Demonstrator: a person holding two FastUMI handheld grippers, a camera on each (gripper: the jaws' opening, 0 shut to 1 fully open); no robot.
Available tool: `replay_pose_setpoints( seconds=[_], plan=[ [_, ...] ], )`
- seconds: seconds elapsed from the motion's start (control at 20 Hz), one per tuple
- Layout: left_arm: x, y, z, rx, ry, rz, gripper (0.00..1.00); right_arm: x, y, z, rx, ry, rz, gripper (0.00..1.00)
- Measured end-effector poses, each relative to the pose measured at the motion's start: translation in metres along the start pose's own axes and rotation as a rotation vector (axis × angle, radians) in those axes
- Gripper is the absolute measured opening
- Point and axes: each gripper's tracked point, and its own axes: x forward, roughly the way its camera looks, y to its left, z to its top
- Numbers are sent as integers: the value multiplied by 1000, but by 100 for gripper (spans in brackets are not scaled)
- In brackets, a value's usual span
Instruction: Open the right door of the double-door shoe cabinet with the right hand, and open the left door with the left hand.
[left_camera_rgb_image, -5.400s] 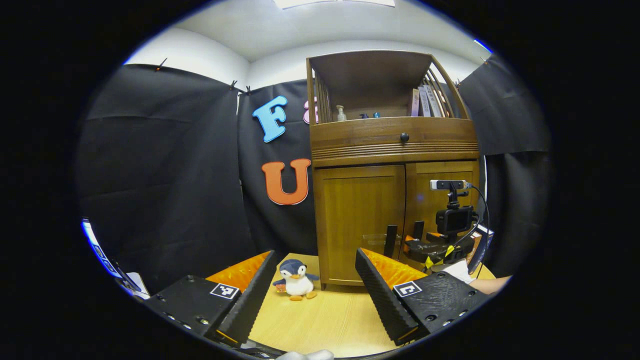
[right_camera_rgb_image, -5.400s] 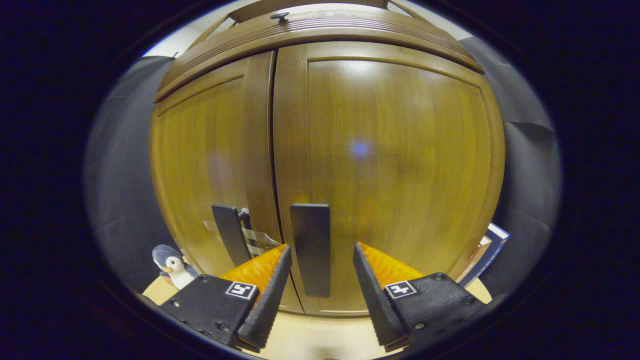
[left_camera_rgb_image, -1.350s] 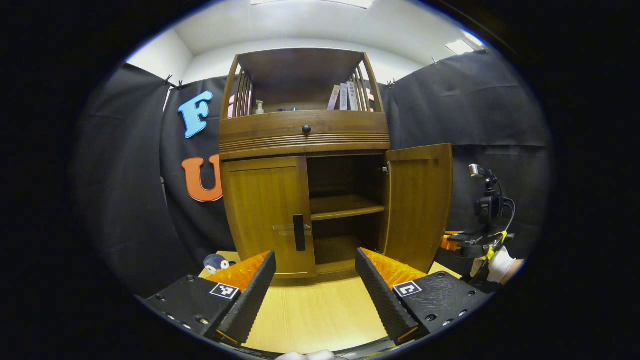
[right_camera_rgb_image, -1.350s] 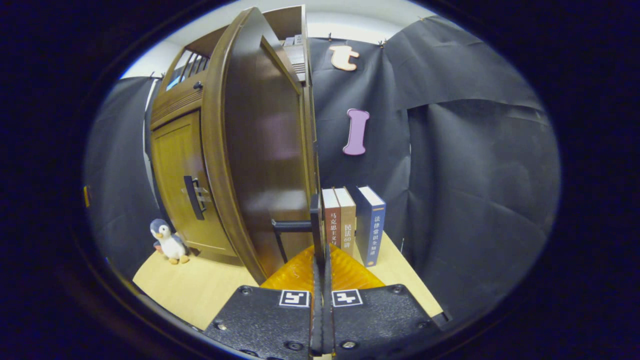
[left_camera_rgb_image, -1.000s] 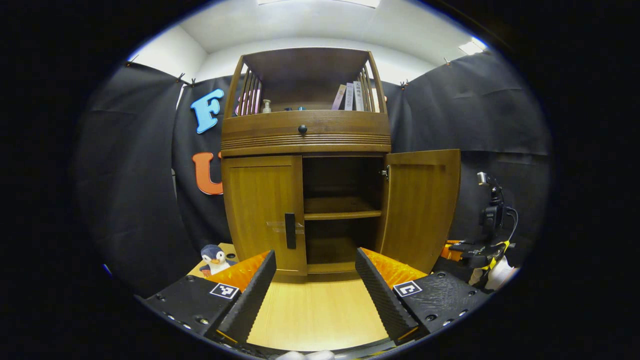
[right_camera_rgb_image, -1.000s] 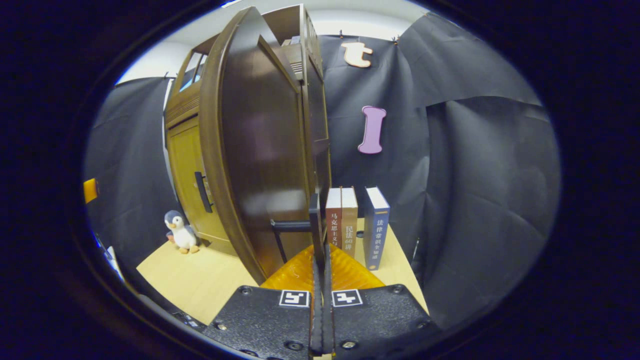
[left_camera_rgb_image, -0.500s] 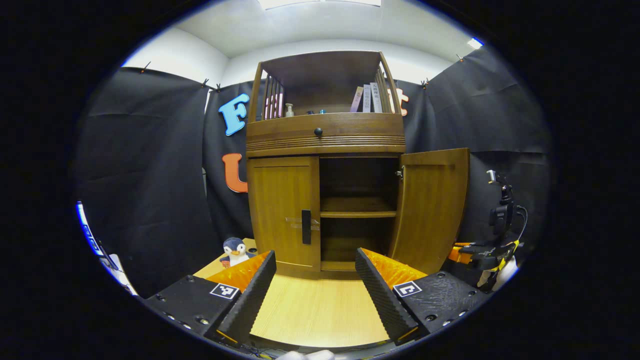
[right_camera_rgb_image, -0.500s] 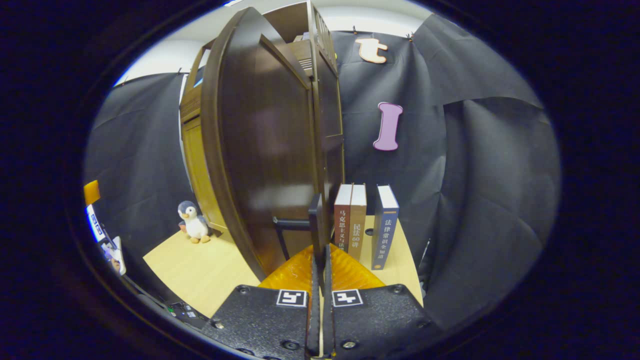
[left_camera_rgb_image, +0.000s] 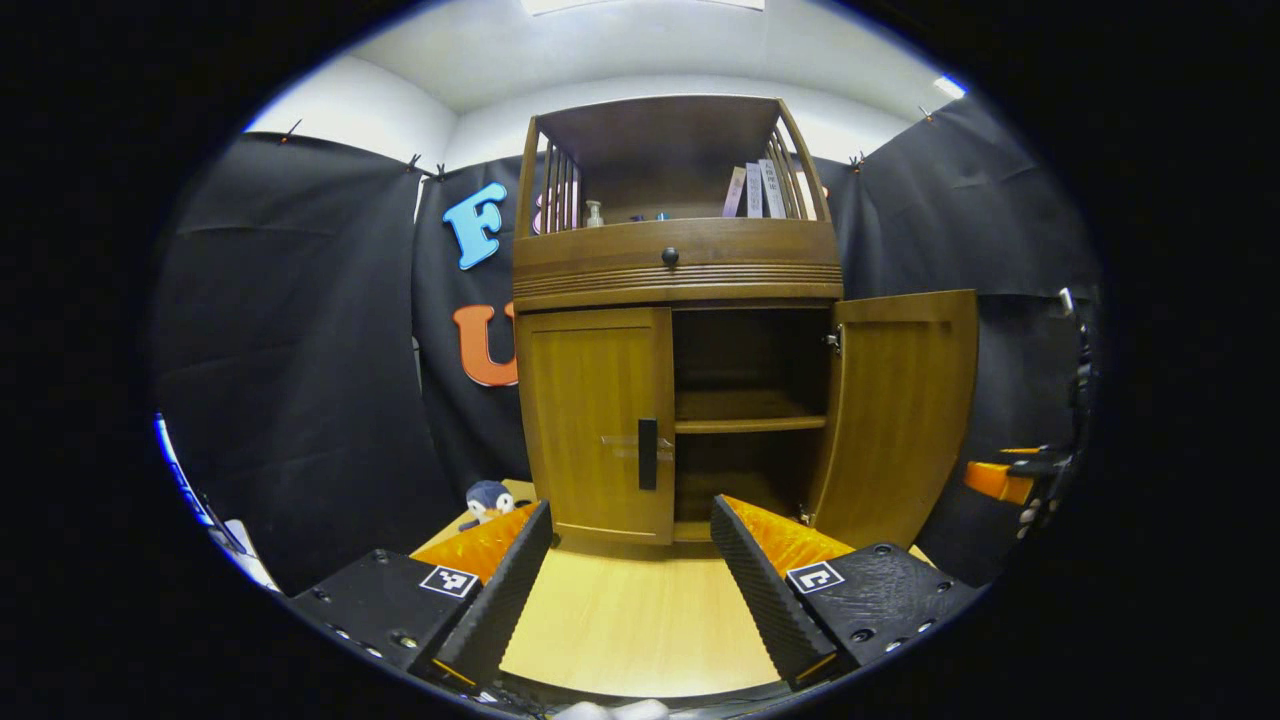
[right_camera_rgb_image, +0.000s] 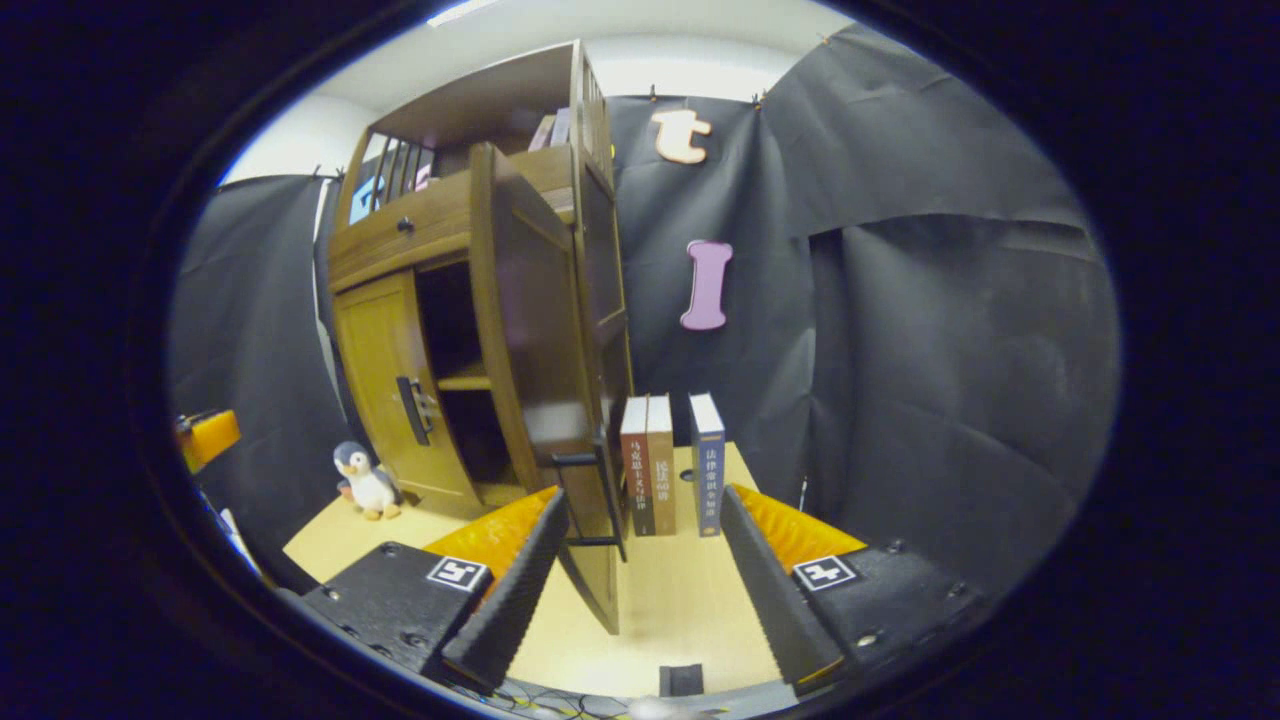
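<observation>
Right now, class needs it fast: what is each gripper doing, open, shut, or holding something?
Left gripper: open, holding nothing.
Right gripper: open, holding nothing; right door handle sits free between its fingers.

light wooden table, cabinet, penguin, books

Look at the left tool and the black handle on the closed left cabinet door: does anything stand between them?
Nothing visible does. The open left tool faces the black bar handle of the closed brown wooden left door across bare light wooden tabletop. The small plush penguin sits off to the left, beside the door.
</observation>
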Motion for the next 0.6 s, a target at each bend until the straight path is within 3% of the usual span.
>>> replay_pose_setpoints(
  seconds=[0.2, 0.4, 0.45, 0.6],
  plan=[
    [33, 24, -2, 22, -7, -71, 100, -22, 55, 17, -6, -88, -51, 100],
    [59, 45, -4, 28, -23, -137, 96, -28, 119, 7, 33, -94, -58, 100],
    [65, 49, -7, 33, -21, -148, 100, -28, 131, 4, 39, -93, -61, 99],
    [86, 54, -15, 30, -25, -182, 96, -28, 155, 5, 36, -85, -76, 100]
  ],
)
